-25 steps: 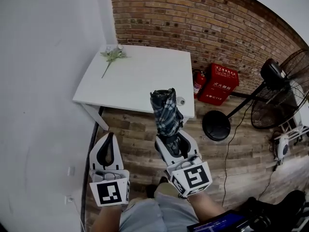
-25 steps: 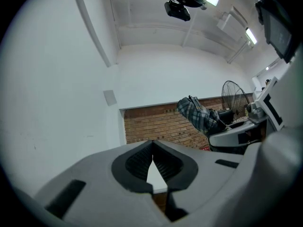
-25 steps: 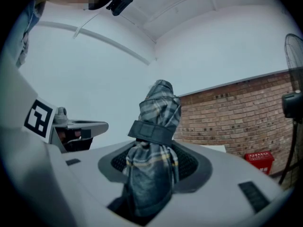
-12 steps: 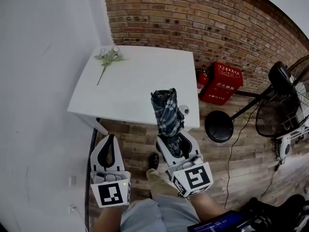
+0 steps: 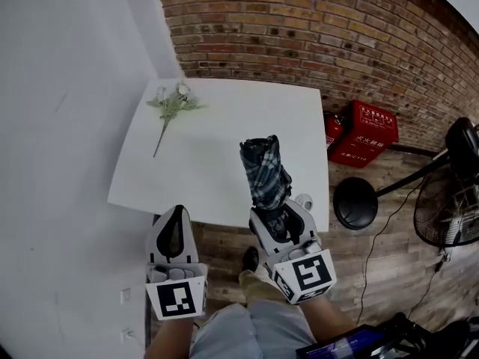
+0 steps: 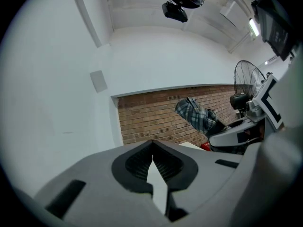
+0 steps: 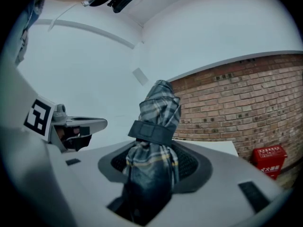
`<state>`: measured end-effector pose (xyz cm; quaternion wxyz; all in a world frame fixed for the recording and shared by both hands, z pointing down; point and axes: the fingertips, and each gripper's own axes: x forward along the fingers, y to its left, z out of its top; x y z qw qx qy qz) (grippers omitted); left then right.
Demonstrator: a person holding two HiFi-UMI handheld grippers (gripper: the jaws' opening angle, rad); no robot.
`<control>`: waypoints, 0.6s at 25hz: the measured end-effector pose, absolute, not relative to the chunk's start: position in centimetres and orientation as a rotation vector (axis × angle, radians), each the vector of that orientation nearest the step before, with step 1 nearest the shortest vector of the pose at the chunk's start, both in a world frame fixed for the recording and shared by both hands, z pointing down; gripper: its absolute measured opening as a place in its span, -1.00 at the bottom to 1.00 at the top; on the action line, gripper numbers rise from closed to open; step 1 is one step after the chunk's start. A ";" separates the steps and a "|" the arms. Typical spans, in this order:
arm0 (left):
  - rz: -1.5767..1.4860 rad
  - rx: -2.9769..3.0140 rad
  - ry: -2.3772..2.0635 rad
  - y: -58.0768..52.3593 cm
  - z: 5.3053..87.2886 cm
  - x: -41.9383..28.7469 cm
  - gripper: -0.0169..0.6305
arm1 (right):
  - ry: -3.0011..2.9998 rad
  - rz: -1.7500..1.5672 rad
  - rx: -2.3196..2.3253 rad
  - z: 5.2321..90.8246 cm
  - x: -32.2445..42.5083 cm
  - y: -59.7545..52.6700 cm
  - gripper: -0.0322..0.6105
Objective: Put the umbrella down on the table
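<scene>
The white square table point(image 5: 217, 148) stands in a corner, with the red brick wall point(image 5: 299, 28) behind it and the plain white wall point(image 5: 67, 126) at its left. A green artificial flower sprig point(image 5: 171, 105) lies on its far left corner. On the wooden plank floor point(image 5: 374, 253) to the table's right, red metal extinguisher boxes point(image 5: 364, 133) sit against the brick, and the black round fan base point(image 5: 355, 203) is nearer. The folded plaid fabric umbrella point(image 5: 266, 170) sits between the jaws of the right gripper point(image 5: 278, 217), over the table's near right part. The left gripper point(image 5: 174, 214) is to its left, at the near edge.
</scene>
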<state>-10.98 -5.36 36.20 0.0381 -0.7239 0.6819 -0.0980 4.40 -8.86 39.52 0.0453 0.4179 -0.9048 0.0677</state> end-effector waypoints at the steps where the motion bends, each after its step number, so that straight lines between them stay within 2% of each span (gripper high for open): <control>1: -0.302 -2.222 2.089 -6.5 36.3 -11.1 -0.92 | -2.764 0.209 1.274 39.6 4.2 -9.9 -0.26; 15: -0.220 -2.217 2.023 -15.3 32.1 -12.3 -0.92 | -2.804 0.147 1.264 36.1 1.1 -18.1 -0.26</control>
